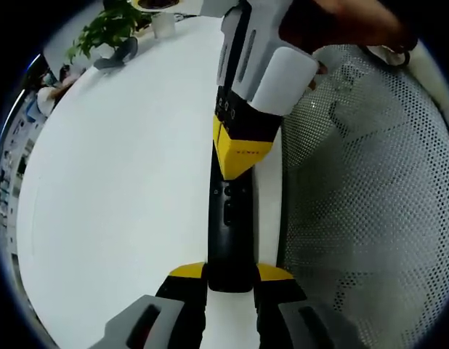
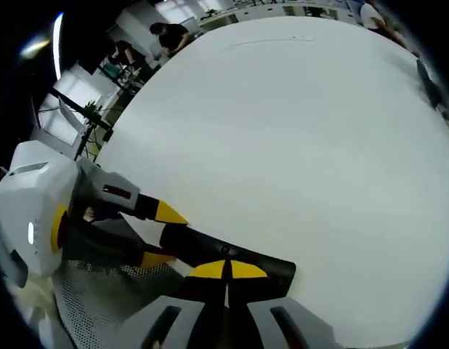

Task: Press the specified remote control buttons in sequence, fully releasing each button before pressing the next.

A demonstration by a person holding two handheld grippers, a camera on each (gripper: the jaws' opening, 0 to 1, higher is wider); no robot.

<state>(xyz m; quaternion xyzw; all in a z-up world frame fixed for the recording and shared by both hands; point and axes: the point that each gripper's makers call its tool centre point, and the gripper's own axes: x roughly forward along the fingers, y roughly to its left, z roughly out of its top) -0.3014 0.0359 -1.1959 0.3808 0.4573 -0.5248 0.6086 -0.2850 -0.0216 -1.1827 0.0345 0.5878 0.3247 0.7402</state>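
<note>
Left tongs (image 1: pixel 230 280) clamp remote (image 1: pixel 229 233) — slim, black, small dark buttons.

The slim black remote control (image 1: pixel 229 233) lay on the round white table (image 1: pixel 123 189), just beside a perforated mesh chair (image 1: pixel 370 218).

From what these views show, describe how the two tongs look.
Both tongs have black jaws tipped in yellow and pale grey bodies. The left tongs show grey housings behind yellow tips. The right tongs, seen in the left gripper view, have a white-grey angular body, a black neck and a yellow wedge-shaped tip.
</note>
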